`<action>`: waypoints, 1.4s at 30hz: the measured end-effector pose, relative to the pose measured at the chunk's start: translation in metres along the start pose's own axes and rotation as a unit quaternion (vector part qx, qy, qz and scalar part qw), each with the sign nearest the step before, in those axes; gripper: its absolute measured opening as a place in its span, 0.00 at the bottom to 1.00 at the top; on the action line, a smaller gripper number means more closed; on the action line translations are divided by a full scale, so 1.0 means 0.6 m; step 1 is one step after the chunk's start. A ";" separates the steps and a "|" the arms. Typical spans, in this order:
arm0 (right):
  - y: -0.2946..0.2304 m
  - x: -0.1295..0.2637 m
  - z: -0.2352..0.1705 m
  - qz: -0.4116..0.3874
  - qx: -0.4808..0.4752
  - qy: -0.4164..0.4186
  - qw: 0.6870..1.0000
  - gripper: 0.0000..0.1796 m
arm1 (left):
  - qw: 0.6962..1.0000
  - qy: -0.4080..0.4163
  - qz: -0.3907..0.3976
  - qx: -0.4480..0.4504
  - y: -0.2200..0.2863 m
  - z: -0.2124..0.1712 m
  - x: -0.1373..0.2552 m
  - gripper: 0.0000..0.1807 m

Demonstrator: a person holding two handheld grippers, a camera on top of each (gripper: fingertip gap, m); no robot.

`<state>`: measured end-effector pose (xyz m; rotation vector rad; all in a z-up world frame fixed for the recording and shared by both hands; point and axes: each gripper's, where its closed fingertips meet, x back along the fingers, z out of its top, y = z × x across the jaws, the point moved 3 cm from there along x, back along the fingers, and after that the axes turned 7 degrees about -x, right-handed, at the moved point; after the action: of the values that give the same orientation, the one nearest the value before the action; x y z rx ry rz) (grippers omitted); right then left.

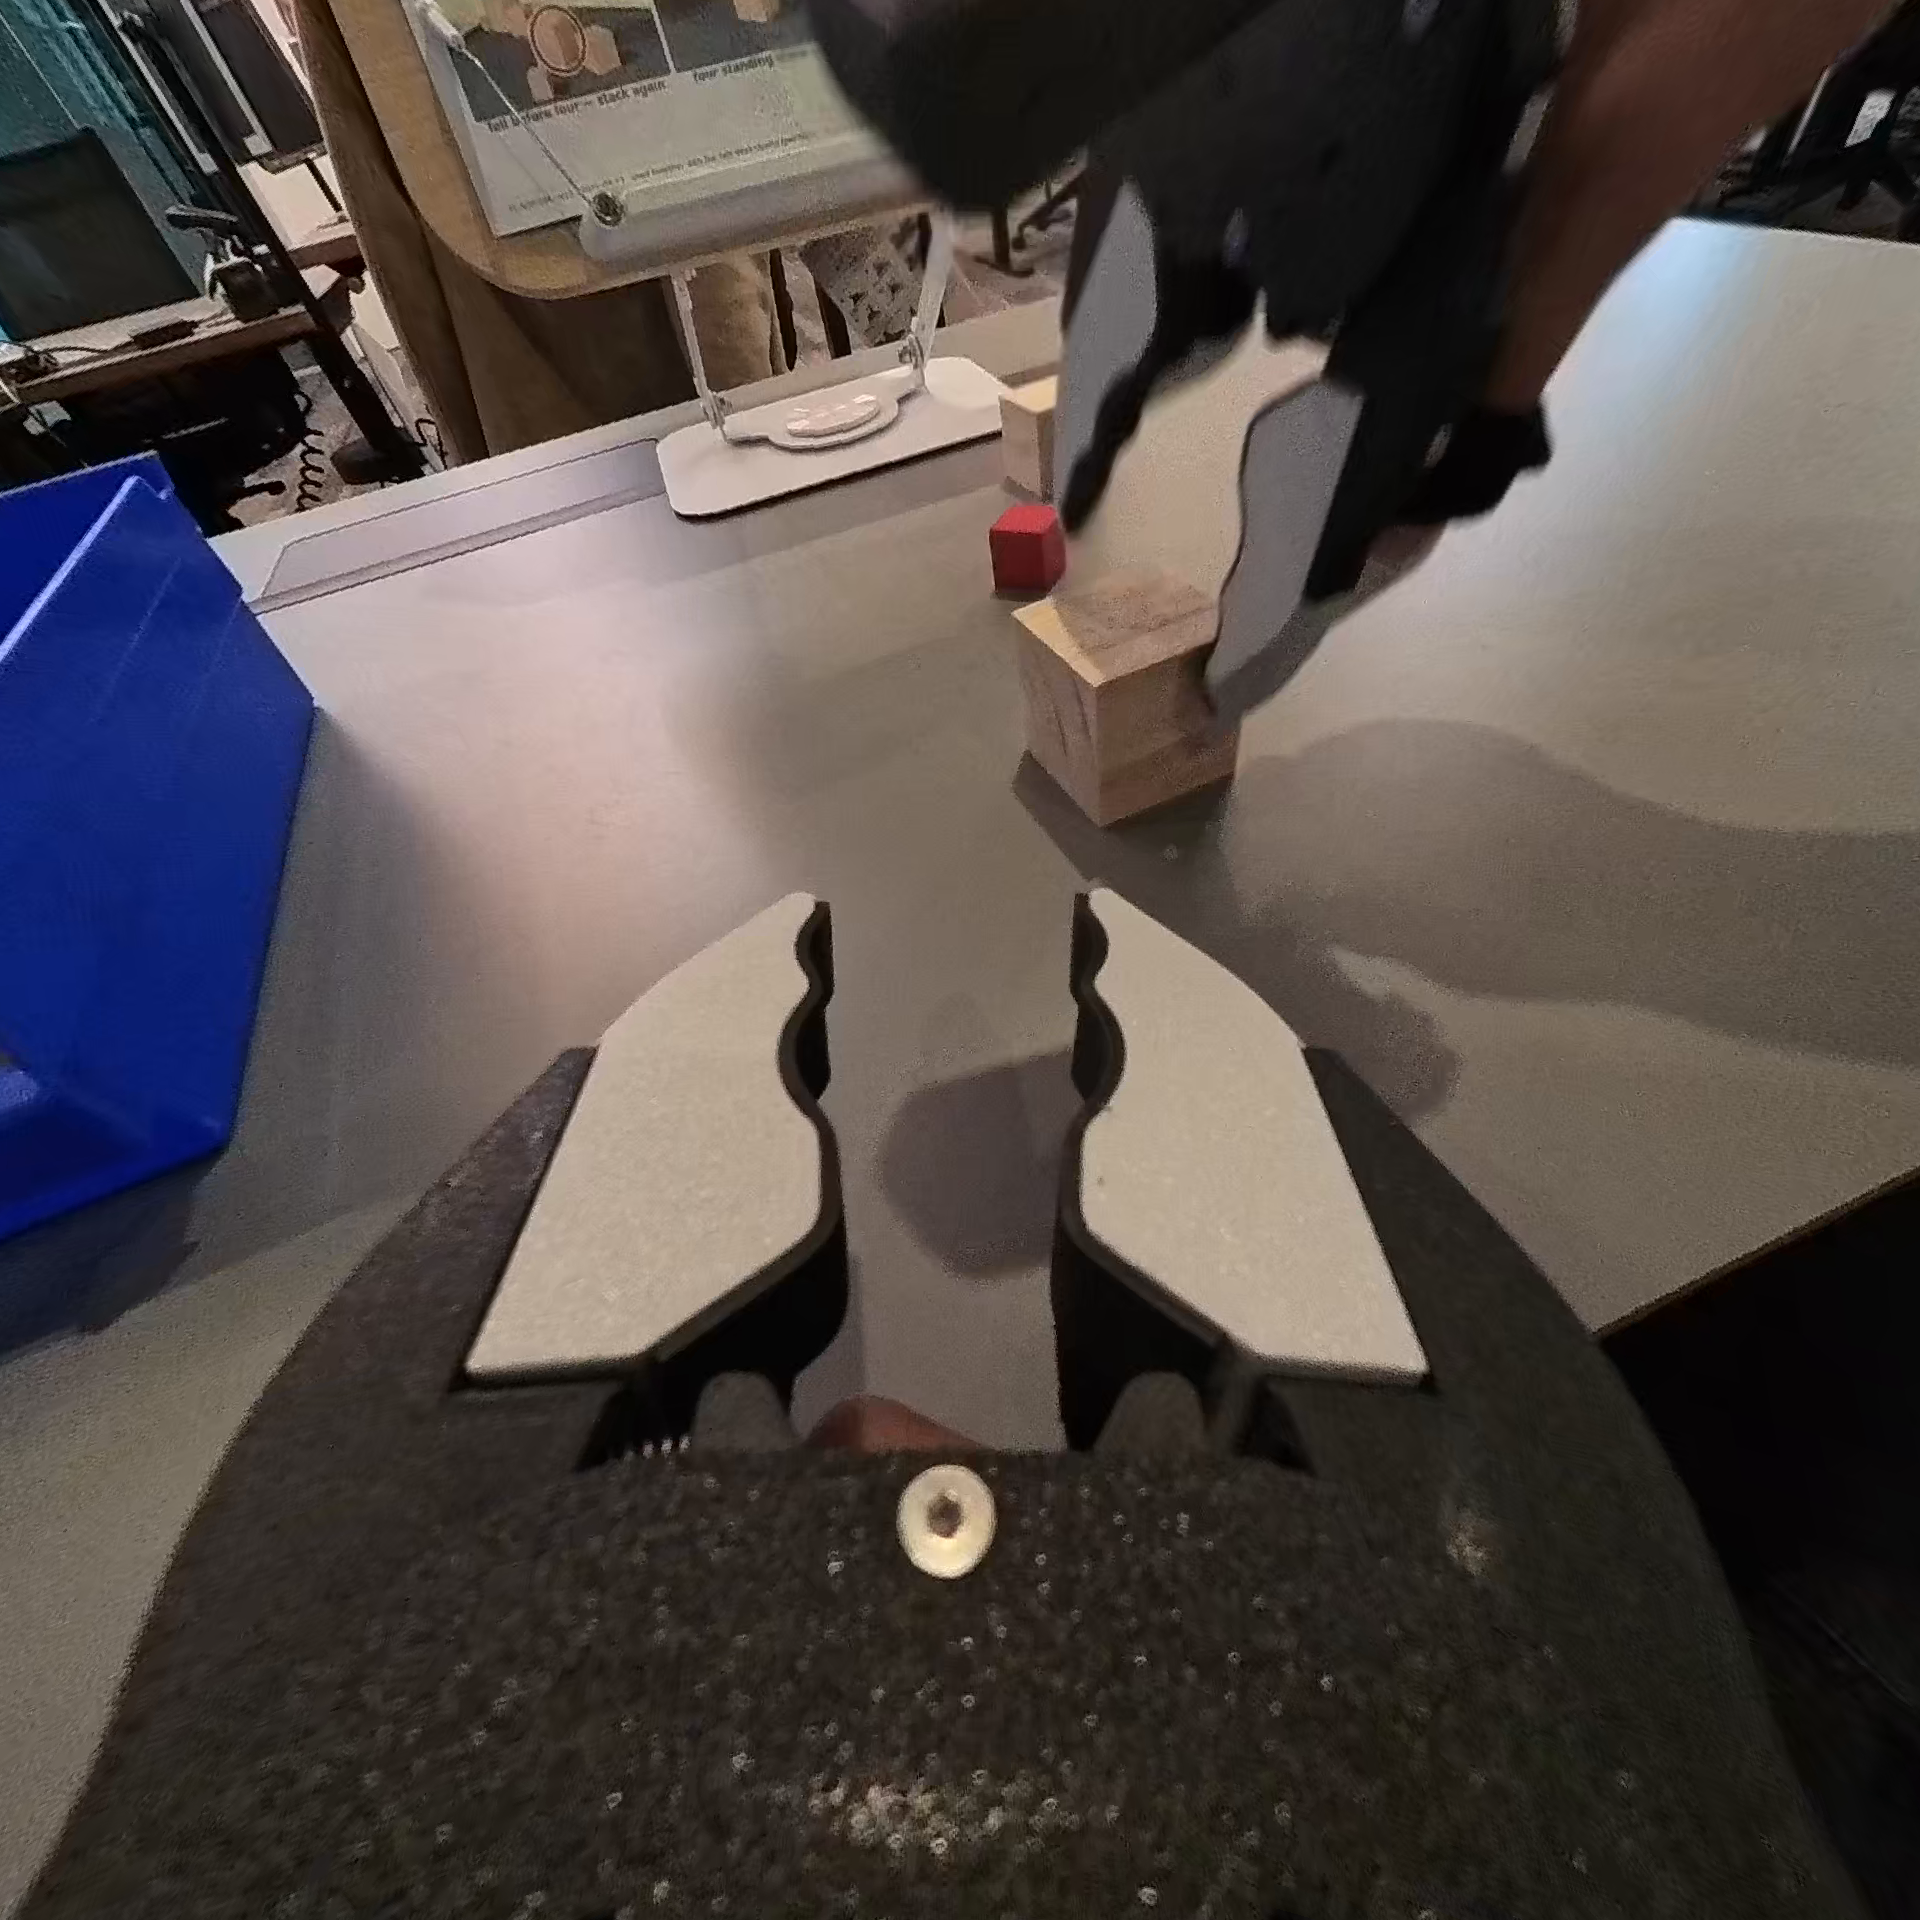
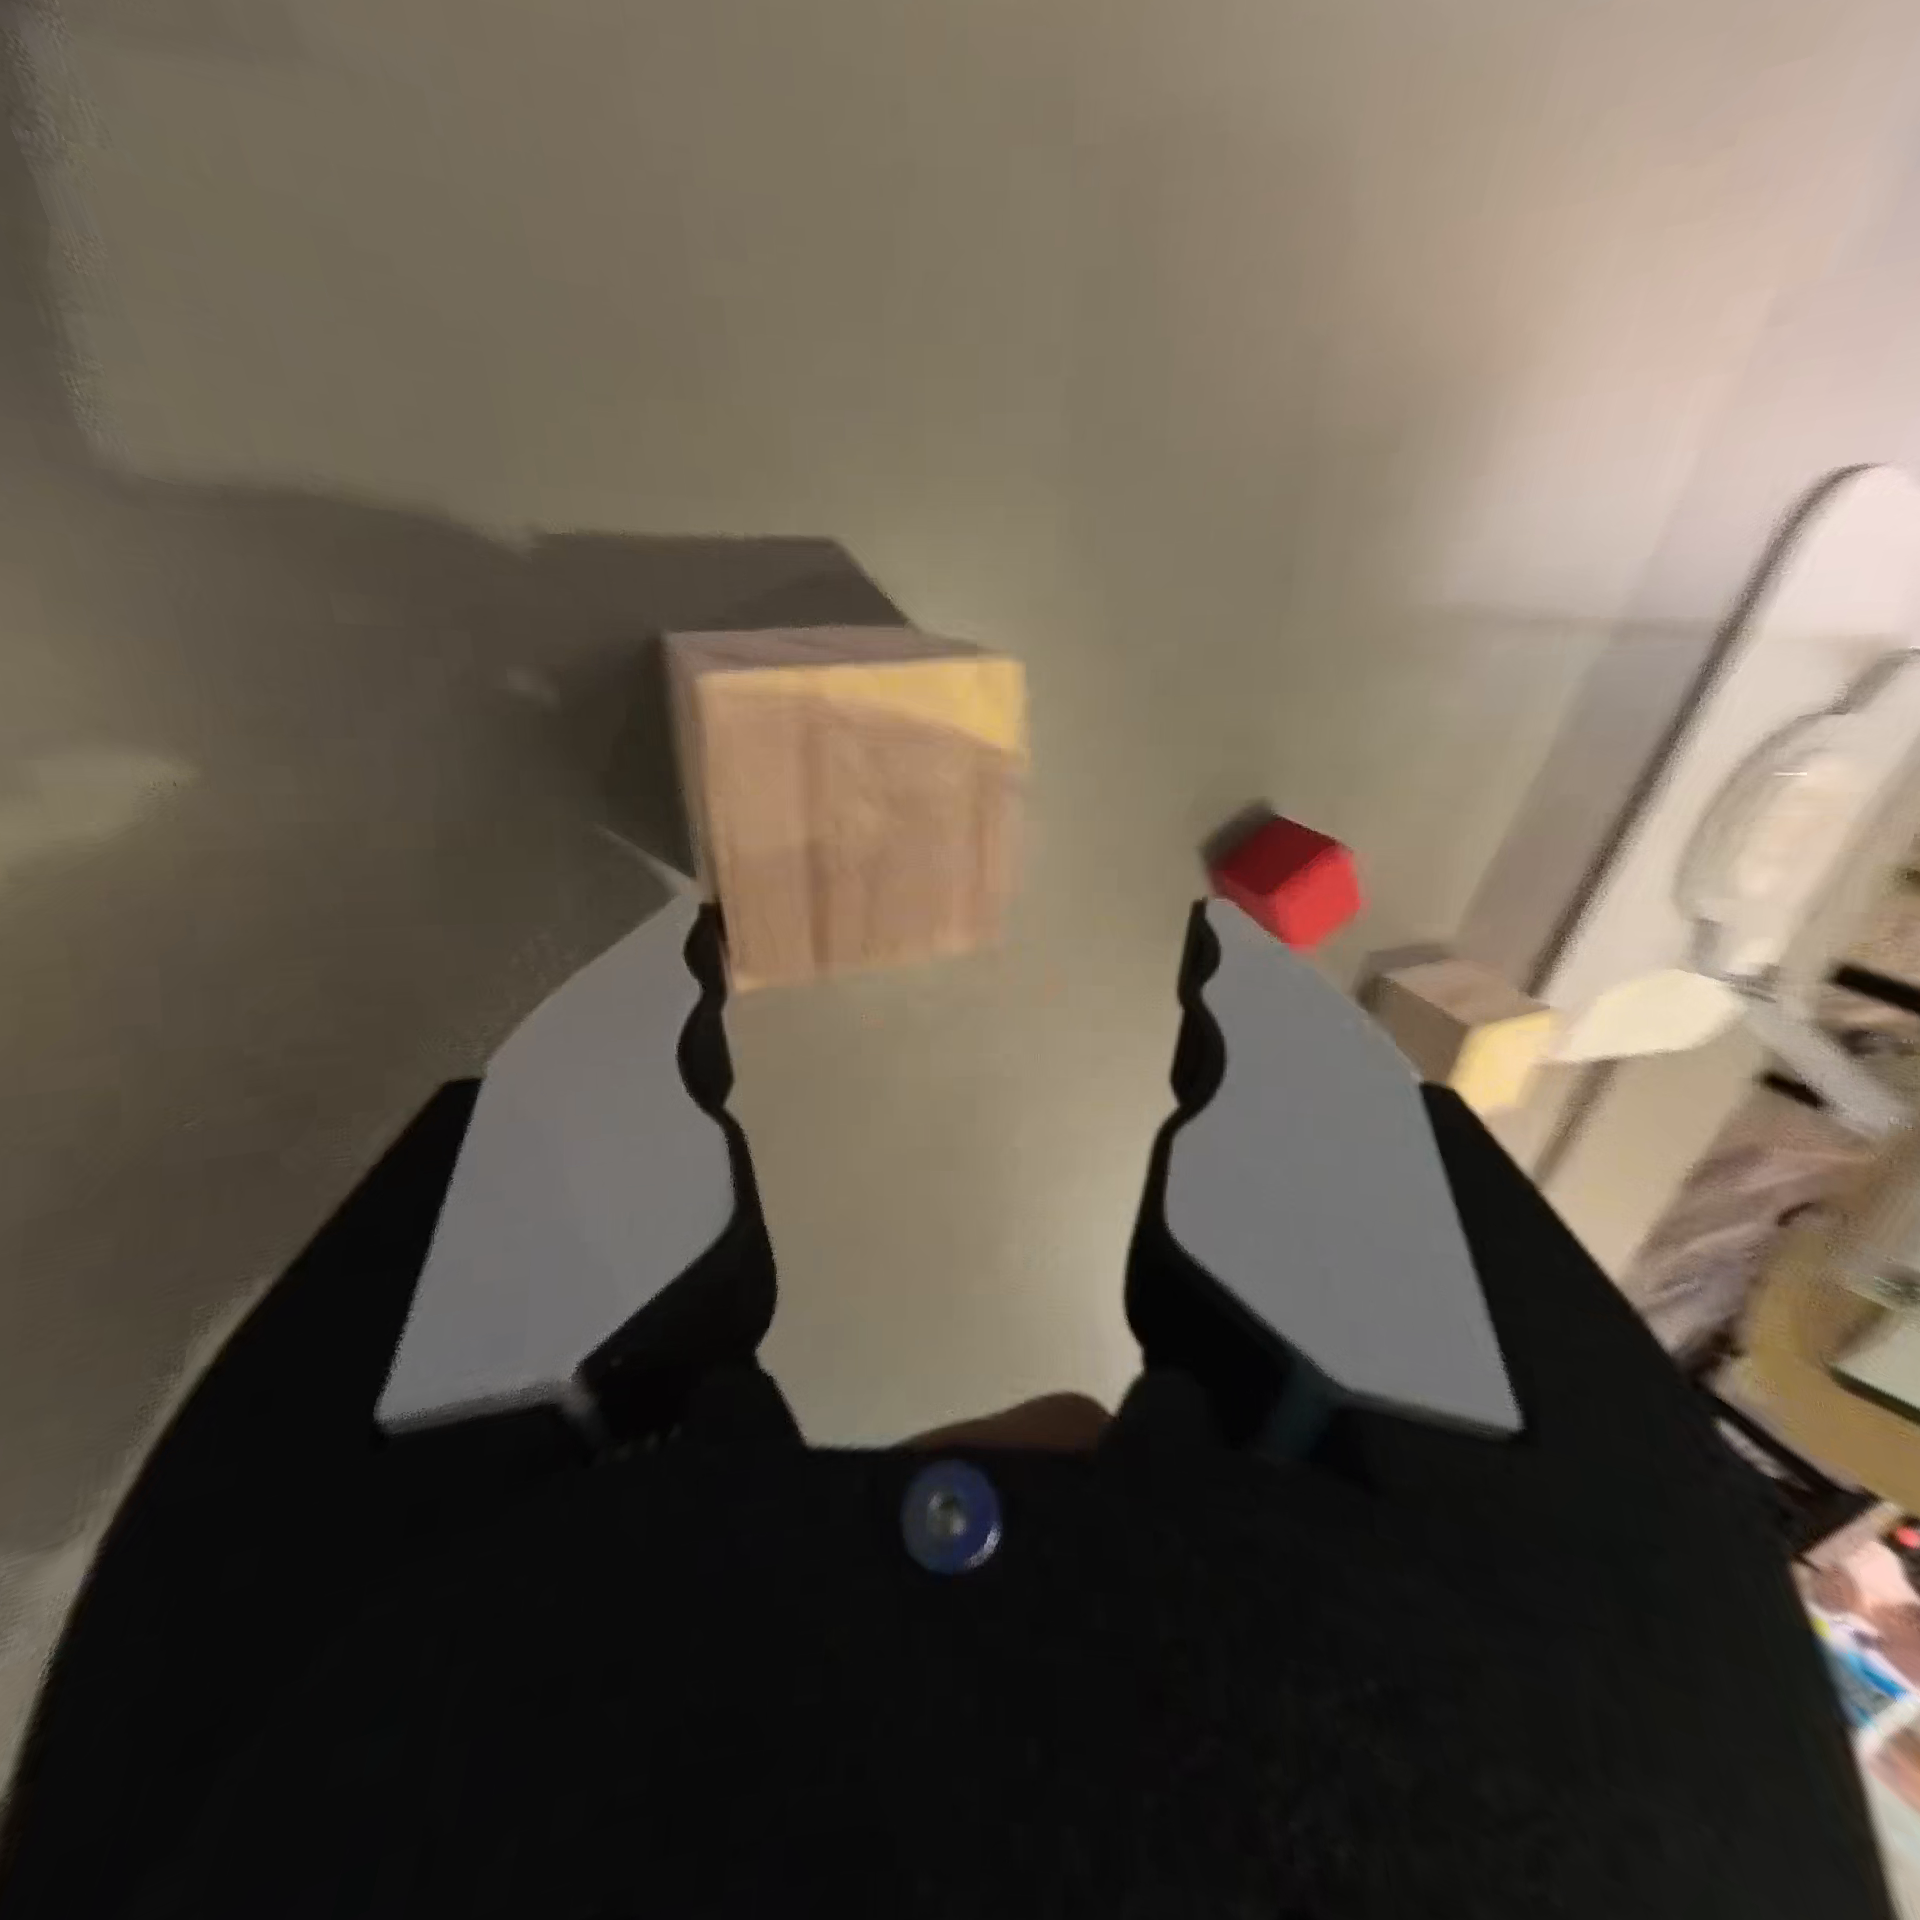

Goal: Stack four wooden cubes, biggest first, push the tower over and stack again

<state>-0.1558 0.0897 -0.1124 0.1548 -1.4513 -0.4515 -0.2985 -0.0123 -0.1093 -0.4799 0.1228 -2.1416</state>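
Observation:
A large wooden cube (image 1: 1127, 707) (image 2: 852, 810) stands on the grey table. A small red cube (image 1: 1027, 551) (image 2: 1294, 878) lies just behind it. A mid-size wooden cube (image 1: 1027, 431) (image 2: 1455, 1029) lies farther back, partly hidden in the left wrist view by a finger. My right gripper (image 2: 951, 914) (image 1: 1143, 608) is open and empty. It hangs over the large cube, one fingertip (image 1: 1221, 675) by the cube's right side and the other near the red cube. My left gripper (image 1: 951, 914) is open and empty, low over bare table in front of the cubes.
A blue bin (image 1: 135, 831) stands at the left. A white stand (image 1: 831, 436) (image 2: 1766, 727) holding a printed sheet is at the back. The table's front right edge (image 1: 1766, 1247) is close to my left gripper. The small red cube (image 1: 1027, 551) is closer to my right gripper, around 8 centimeters from its tips; the left tips are 25 centimeters off. My right wrist view (image 2: 1273, 871) looks at it from another angle.

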 end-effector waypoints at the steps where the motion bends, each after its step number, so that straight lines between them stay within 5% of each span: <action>1: 0.021 0.024 -0.002 -0.011 0.000 0.017 1.000 0.47 | 1.000 0.000 -0.001 0.001 0.000 0.000 0.000 0.24; 6: 0.198 0.094 -0.059 -0.084 -0.038 0.060 0.994 0.42 | 1.000 -0.001 -0.012 0.013 0.001 0.002 0.000 0.24; 12: 0.309 -0.049 -0.161 -0.028 -0.098 0.007 0.995 0.40 | 1.000 -0.003 -0.019 0.015 0.000 0.003 -0.002 0.24; 20: 0.310 -0.169 -0.154 0.021 -0.073 0.027 0.997 0.37 | 0.999 -0.013 -0.032 0.033 -0.004 -0.005 -0.007 0.24; 23: 0.315 -0.178 -0.153 0.022 -0.065 0.017 0.997 0.29 | 0.999 -0.020 -0.034 0.029 -0.002 -0.010 -0.012 0.24; 30: 0.294 -0.034 -0.080 -0.014 -0.007 0.102 0.995 0.28 | 0.999 -0.018 -0.033 0.033 -0.004 -0.008 -0.010 0.24; 35: 0.181 0.087 0.003 -0.007 0.117 0.157 0.981 0.28 | 0.999 -0.016 -0.025 0.028 -0.007 -0.007 -0.007 0.24; 42: 0.044 0.070 0.030 0.038 0.194 0.107 0.974 0.29 | 0.999 -0.020 -0.013 0.030 -0.017 -0.013 -0.008 0.24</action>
<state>-0.1658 0.1002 -0.0619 0.4465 -1.3135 -0.0799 -0.3069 -0.0032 -0.1153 -0.4922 0.0297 -2.1526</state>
